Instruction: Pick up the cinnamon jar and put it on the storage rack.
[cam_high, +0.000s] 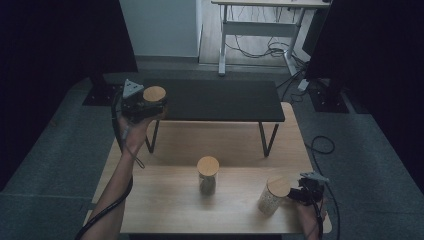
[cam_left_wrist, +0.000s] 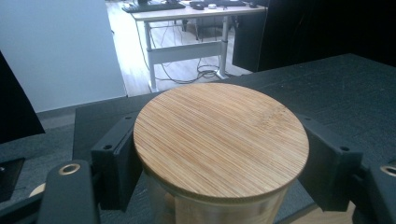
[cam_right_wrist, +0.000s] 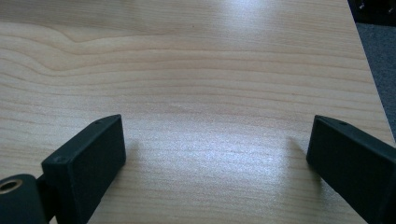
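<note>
Three jars with wooden lids. One jar (cam_high: 153, 96) clamped in my left tongs (cam_high: 142, 105), both pads squeezing glass just under lid (cam_left_wrist: 220, 140), held above left end of black shelf (cam_high: 220, 100). Second jar (cam_high: 207, 175) upright mid-table (cam_high: 165, 200), free room all round. Third jar (cam_high: 274, 196) near table's front right corner, just beside my right tongs (cam_high: 302, 192). Right tongs spread wide, nothing between, bare wood under them (cam_right_wrist: 210, 140); table's right edge close. Shelf top bare, plenty of space.
</note>
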